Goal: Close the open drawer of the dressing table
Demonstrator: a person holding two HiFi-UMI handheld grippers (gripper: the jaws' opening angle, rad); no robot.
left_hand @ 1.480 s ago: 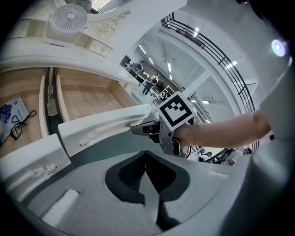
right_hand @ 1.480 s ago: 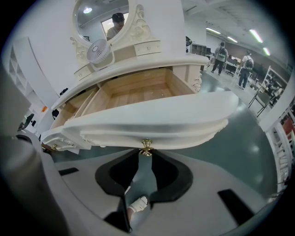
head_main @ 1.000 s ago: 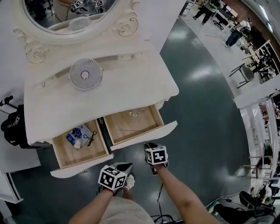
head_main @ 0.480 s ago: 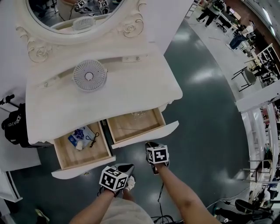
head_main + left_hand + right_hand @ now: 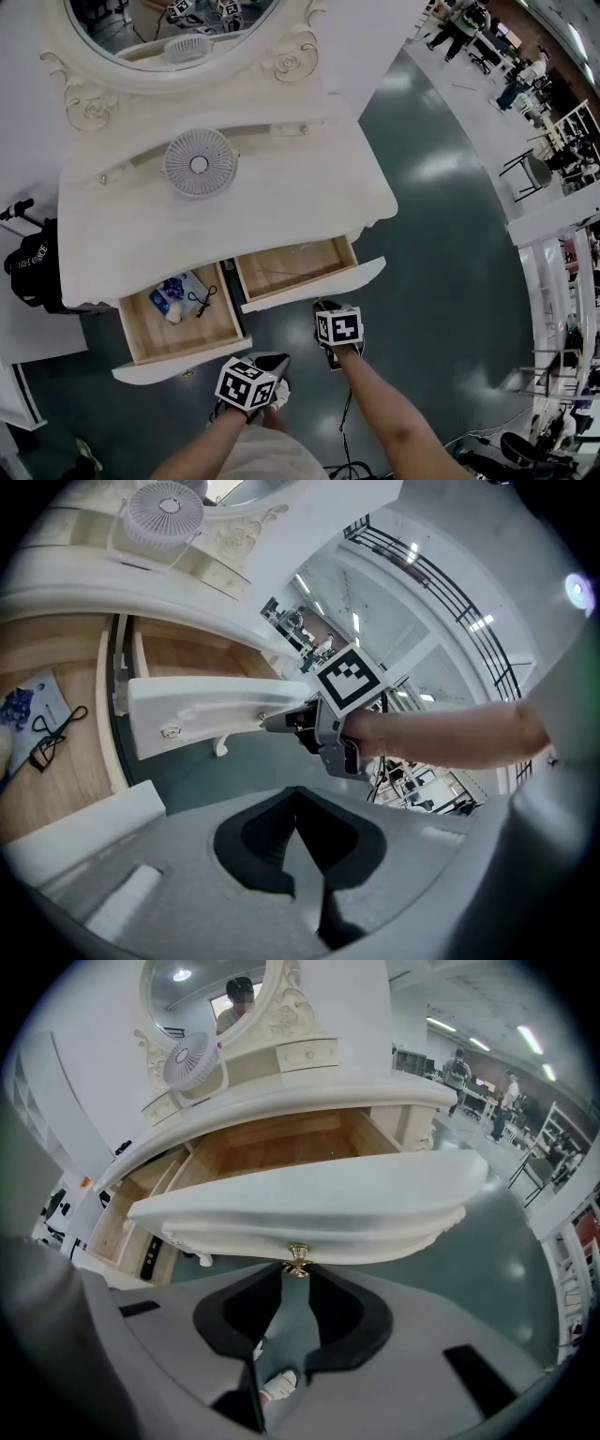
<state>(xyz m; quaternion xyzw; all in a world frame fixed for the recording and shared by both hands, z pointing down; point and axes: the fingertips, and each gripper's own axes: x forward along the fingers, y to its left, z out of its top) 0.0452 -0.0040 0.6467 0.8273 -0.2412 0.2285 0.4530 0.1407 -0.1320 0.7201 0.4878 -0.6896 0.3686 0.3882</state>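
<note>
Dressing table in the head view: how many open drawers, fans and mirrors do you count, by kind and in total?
Open drawers: 2
Fans: 1
Mirrors: 1
Total: 4

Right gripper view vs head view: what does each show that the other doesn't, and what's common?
Right gripper view only: the brass knob on the right drawer front, sitting between the right gripper jaw tips. Head view only: the left gripper, plus a blue packet and a black cord in the left drawer. Both: the open right drawer and the fan on the dressing table.
</note>
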